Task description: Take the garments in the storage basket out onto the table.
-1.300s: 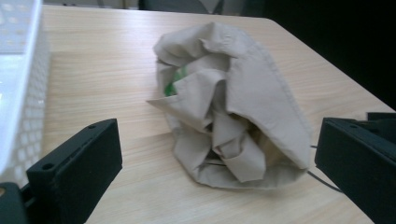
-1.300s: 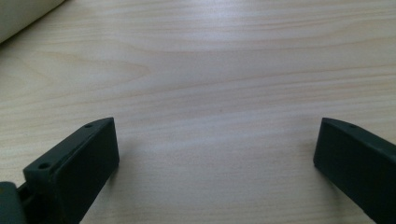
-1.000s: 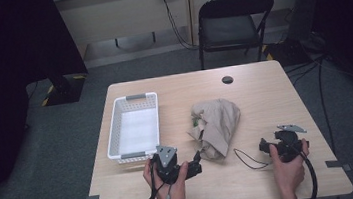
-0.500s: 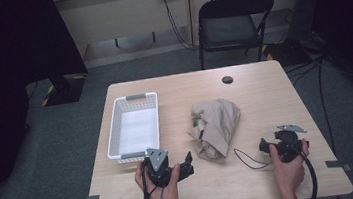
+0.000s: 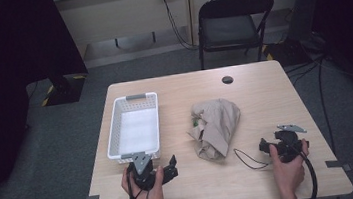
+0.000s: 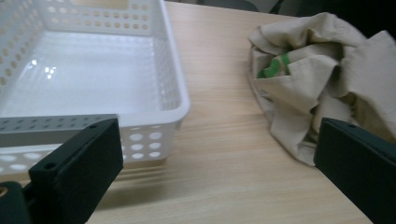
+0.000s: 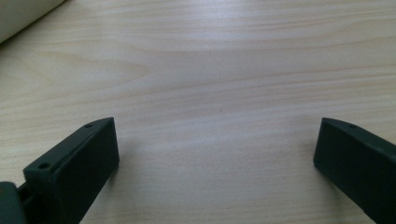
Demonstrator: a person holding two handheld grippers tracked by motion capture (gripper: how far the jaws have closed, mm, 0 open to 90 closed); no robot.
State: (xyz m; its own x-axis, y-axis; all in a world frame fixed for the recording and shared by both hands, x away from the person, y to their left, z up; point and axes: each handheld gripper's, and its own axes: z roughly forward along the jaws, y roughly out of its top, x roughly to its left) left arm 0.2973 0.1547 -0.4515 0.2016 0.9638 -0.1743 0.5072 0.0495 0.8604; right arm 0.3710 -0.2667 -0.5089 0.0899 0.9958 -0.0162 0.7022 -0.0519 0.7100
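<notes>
Two grippers sit low at the near edge of the table (image 5: 264,94) in the high view: the left gripper (image 5: 168,168) just in front of the white basket (image 5: 134,126), the right gripper (image 5: 266,145) well right of the crumpled beige cloth (image 5: 216,127) at mid-table. In the left gripper view the jaws stand wide apart, basket (image 6: 93,70) ahead left, cloth (image 6: 322,70) ahead right, a green patch in its folds. In the right gripper view the jaws gape over bare wood (image 7: 210,93), holding nothing.
</notes>
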